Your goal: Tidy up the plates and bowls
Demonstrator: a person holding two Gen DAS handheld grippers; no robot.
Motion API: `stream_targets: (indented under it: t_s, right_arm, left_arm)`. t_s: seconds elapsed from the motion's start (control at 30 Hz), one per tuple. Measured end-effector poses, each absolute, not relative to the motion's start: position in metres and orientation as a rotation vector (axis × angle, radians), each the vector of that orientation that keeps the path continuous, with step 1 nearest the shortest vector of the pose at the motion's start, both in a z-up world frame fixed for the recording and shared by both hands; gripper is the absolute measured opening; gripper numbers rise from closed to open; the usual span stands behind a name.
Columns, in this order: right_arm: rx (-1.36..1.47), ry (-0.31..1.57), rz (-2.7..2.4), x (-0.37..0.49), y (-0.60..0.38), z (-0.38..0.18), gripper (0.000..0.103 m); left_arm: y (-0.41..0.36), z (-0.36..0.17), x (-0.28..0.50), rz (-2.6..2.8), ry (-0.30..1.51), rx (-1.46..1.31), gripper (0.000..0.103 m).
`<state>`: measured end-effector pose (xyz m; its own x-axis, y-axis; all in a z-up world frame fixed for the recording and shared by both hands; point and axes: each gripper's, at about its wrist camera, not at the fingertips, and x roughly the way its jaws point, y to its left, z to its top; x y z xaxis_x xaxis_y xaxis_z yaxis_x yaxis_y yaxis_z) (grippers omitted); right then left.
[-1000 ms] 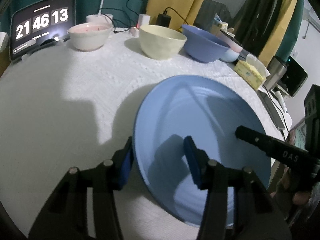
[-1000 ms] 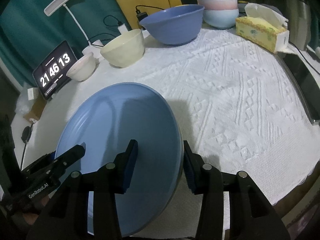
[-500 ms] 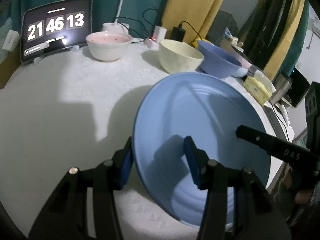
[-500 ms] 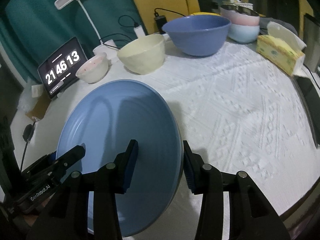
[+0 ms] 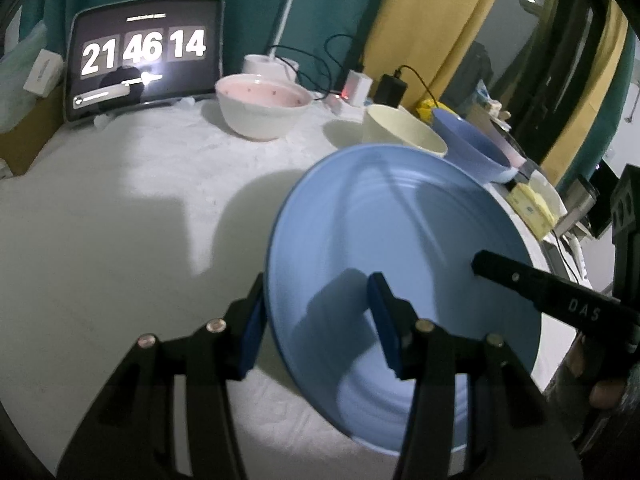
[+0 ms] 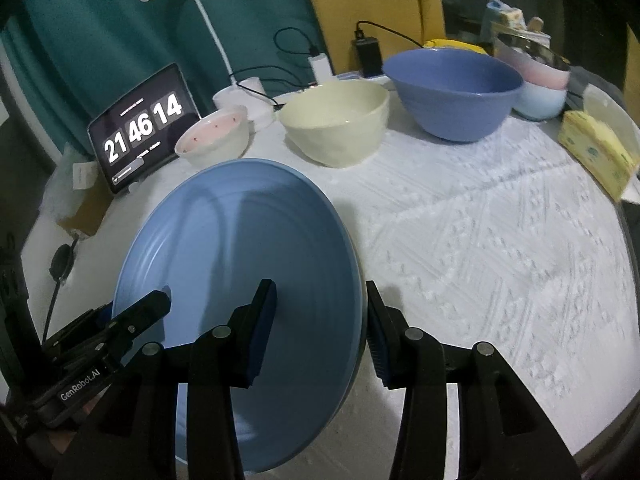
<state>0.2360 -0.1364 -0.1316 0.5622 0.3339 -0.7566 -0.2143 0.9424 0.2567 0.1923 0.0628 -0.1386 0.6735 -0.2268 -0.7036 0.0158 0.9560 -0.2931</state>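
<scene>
Both tools, left tool (image 5: 316,322) and right tool (image 6: 322,322), grasp opposite rims of the round blue plate (image 5: 400,272); a pink-lined bowl (image 5: 262,106), cream bowl (image 6: 336,122) and deep blue bowl (image 6: 454,92) stand beyond on the white-clothed tabletop (image 6: 500,240).

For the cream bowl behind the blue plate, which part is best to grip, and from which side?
Grip the cream bowl at its near rim, coming from above: it stands upright and open, with the pink-dotted bowl and large blue bowl flanking it. One finger inside, one outside the wall, probably works best.
</scene>
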Motion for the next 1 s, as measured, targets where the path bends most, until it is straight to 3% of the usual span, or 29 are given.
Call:
stream_targets:
  t_s: [1.0]
  right_arm:
    - [0.064,0.968,0.432,0.294,-0.058,-0.144,0.046]
  left_arm:
    - [0.137,-0.151,0.219,-0.021,0.841,-0.312,0.05]
